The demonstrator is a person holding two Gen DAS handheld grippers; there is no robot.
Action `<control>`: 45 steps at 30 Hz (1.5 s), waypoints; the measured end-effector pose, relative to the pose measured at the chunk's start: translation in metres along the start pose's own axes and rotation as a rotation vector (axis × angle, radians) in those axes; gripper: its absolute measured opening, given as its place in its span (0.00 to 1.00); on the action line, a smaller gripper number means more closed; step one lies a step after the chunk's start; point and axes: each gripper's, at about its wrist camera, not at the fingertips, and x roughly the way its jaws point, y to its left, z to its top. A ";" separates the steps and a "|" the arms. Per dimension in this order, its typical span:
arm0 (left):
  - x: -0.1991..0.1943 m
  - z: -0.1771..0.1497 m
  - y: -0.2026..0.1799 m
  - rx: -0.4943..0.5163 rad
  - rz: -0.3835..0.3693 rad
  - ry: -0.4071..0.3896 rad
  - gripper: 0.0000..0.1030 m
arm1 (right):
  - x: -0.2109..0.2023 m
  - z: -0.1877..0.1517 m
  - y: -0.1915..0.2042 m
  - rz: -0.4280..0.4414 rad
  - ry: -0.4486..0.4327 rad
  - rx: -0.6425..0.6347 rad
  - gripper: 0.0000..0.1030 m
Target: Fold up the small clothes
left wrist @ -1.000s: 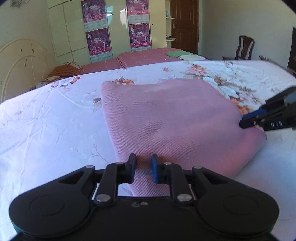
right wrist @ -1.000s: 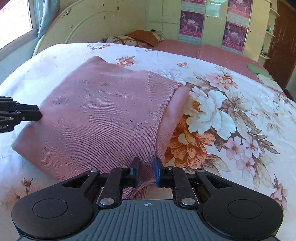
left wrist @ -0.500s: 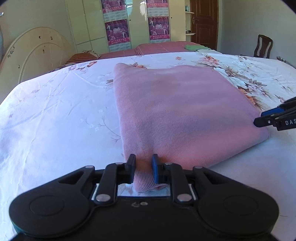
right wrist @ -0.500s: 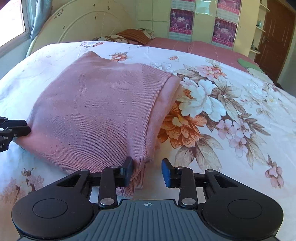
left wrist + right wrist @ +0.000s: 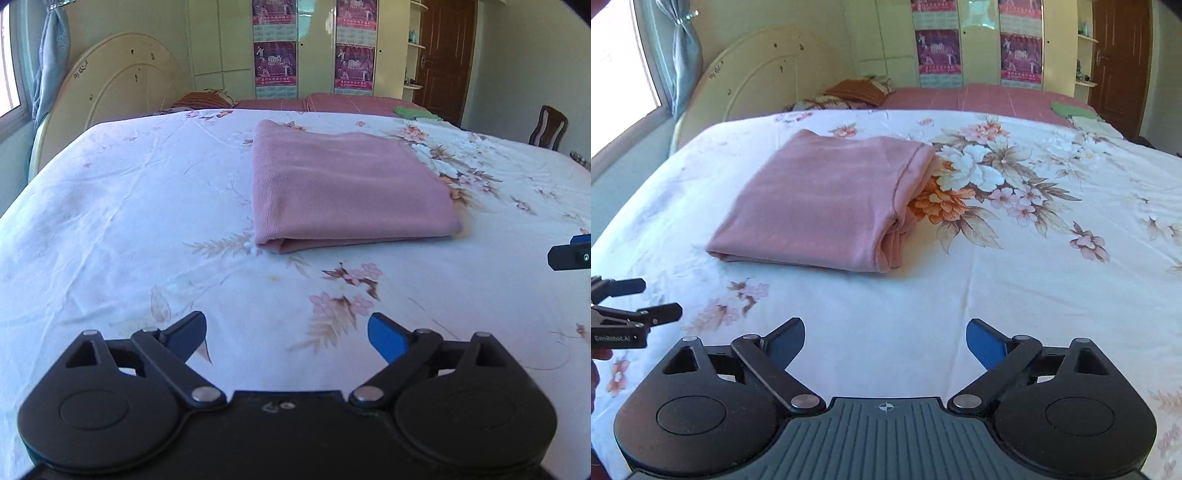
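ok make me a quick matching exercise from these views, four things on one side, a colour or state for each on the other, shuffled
Things:
1. cloth
2. sheet
3. door
4. left tongs

Colour or state:
A. brown, at the back of the room
B. opening, nothing between them
C. pink, folded, lying flat
D. white with flowers

Pairs: 1-C, 2-D, 3-A, 4-B
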 end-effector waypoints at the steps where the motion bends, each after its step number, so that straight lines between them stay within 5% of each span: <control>1: -0.017 -0.004 -0.005 -0.011 -0.020 -0.016 0.91 | -0.018 -0.005 0.007 -0.004 -0.016 -0.001 0.94; 2: -0.033 -0.008 -0.009 -0.020 -0.035 -0.037 0.92 | -0.034 -0.009 0.013 -0.011 -0.035 -0.006 1.00; 9: -0.135 -0.025 -0.048 0.021 -0.027 -0.218 0.92 | -0.136 -0.055 0.045 -0.052 -0.166 0.010 1.00; 17: -0.203 -0.040 -0.060 -0.036 -0.081 -0.286 0.92 | -0.212 -0.093 0.060 -0.095 -0.286 0.060 1.00; 26: -0.229 -0.049 -0.067 -0.049 -0.092 -0.343 0.92 | -0.250 -0.102 0.089 -0.133 -0.362 -0.034 1.00; 45: -0.237 -0.050 -0.068 -0.035 -0.092 -0.361 0.92 | -0.256 -0.104 0.086 -0.142 -0.376 -0.052 1.00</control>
